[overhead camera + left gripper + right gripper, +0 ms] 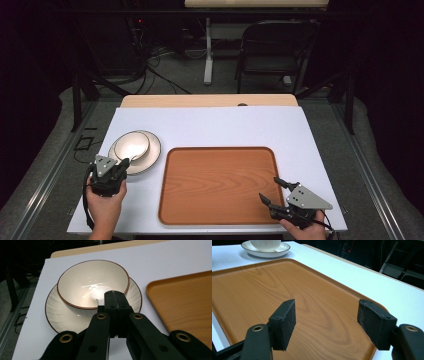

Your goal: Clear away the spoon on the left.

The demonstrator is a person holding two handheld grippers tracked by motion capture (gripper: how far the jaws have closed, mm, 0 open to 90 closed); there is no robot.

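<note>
A cream bowl [131, 145] with a brown rim sits in a matching plate [152, 156] at the table's left. My left gripper [124, 163] is shut just at the bowl's near rim. In the left gripper view its jaws [113, 293] are pressed together over the near edge of the bowl [85, 282], with nothing visible between them. A wooden tray [220, 185] lies bare at the centre right. My right gripper [268, 188] hovers open over the tray's near right corner. In the right gripper view its pads [327, 320] stand wide apart above the tray [287, 285].
A white sheet [210, 125] covers the table, whose wooden far edge [210, 100] shows behind it. A folding chair [275, 50] and cables stand on the floor beyond. The bowl [265, 243] and plate [265, 252] show far off in the right gripper view.
</note>
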